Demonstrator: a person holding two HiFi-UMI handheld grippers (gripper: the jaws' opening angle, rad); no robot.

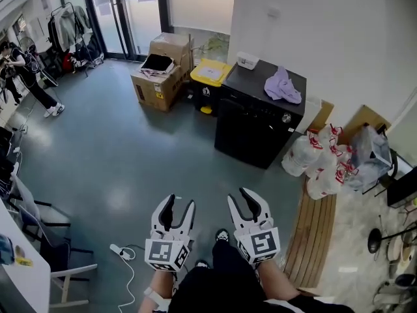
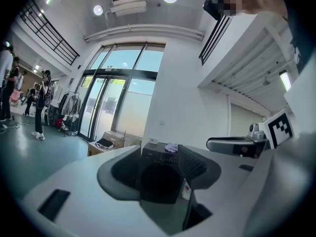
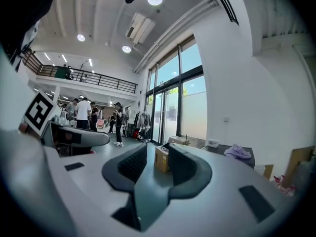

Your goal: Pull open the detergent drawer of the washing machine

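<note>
The black washing machine stands against the white wall, well ahead of me across the grey floor. A purple cloth and a small white box lie on its lid. Its detergent drawer is too small to make out. My left gripper and right gripper are held side by side in front of me, both open and empty. In the left gripper view the machine shows between the jaws of the left gripper. In the right gripper view the machine lies right of the right gripper.
Cardboard boxes and a yellow-lidded bin stand left of the machine. White bags are piled to its right, beside a wooden board. A power strip with its cable lies by my feet, and chairs stand at left. People stand far left.
</note>
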